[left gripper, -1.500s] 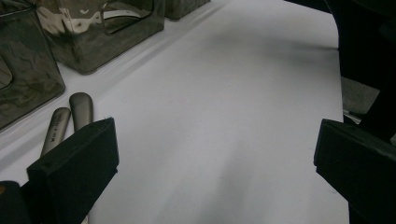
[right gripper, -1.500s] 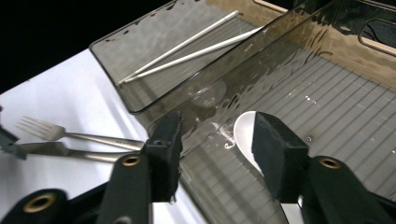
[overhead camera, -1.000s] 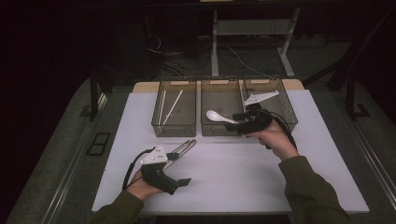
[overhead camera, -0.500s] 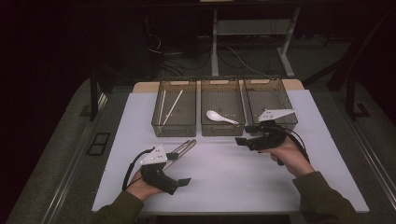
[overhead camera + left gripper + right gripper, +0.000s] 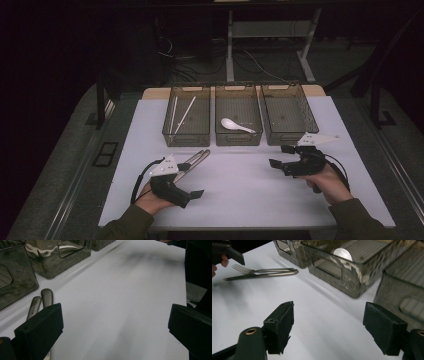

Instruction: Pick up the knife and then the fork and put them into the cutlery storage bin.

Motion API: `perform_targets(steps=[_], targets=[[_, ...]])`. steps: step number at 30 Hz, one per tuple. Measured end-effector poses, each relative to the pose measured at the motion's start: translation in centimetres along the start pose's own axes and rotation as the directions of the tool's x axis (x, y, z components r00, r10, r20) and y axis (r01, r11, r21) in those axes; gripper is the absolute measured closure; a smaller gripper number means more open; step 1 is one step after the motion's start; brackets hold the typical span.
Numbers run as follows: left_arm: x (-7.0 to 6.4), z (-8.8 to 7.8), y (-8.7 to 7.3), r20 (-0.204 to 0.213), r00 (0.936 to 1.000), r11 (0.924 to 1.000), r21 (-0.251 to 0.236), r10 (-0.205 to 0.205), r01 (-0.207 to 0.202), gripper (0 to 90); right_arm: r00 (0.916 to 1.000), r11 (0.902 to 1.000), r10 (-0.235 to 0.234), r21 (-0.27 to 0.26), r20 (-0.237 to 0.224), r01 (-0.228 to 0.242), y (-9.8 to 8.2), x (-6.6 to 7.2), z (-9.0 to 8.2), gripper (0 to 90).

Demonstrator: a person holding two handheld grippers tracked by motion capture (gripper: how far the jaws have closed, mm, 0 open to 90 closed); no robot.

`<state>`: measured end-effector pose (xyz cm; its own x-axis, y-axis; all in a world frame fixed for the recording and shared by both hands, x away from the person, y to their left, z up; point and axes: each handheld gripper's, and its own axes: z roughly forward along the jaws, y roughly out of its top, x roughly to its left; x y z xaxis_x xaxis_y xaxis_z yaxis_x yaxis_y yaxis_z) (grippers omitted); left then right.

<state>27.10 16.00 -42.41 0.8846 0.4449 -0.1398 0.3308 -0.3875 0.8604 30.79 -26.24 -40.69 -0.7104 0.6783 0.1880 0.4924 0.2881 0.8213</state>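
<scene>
Meanwhile, Both Tongs Stand Open Over the White Desk

Seen from the high view, three smoky plastic bins sit in a row at the far side of the desk (image 5: 240,200): the left bin (image 5: 186,135) holds white chopsticks (image 5: 186,114), the middle bin (image 5: 238,136) a white spoon (image 5: 237,125), and the right bin (image 5: 292,131) shows bare ribbed floor. The right tongs (image 5: 281,156) hover just in front of the right bin, jaws apart with nothing between them; they have just been opening. The left tongs (image 5: 196,184) rest low at the near left, also spread wide and holding nothing.

Only the right gripper view makes plain what the metal pieces (image 5: 194,159) beside the left hand are: a fork (image 5: 259,270) and a second flat utensil (image 5: 254,276), lying side by side on the desk, near the left bin. The left gripper view shows just their rounded handle ends (image 5: 41,302), touching each other, close beside one black jaw. Faint stamped marks on those handles are too small to read.
</scene>
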Motion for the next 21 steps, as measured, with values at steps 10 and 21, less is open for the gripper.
perform_targets(steps=[10, 21], targets=[[0.0, -0.1, 0.1, -0.012, 0.9999, 0.9999, -0.009, -0.005, 0.005, 0.0, 0.9997, 1.0000, 0.006, 0.005, 0.025, -0.006, -3.0, 0.3, -1.4, 19.4], [-0.1, -0.3, 0.5, -0.028, 0.9996, 0.9999, -0.011, 0.004, -0.004, 0.0, 0.9989, 0.9994, 0.027, -0.022, 0.038, -0.027, -5.6, 0.3, -3.0, 18.7]])
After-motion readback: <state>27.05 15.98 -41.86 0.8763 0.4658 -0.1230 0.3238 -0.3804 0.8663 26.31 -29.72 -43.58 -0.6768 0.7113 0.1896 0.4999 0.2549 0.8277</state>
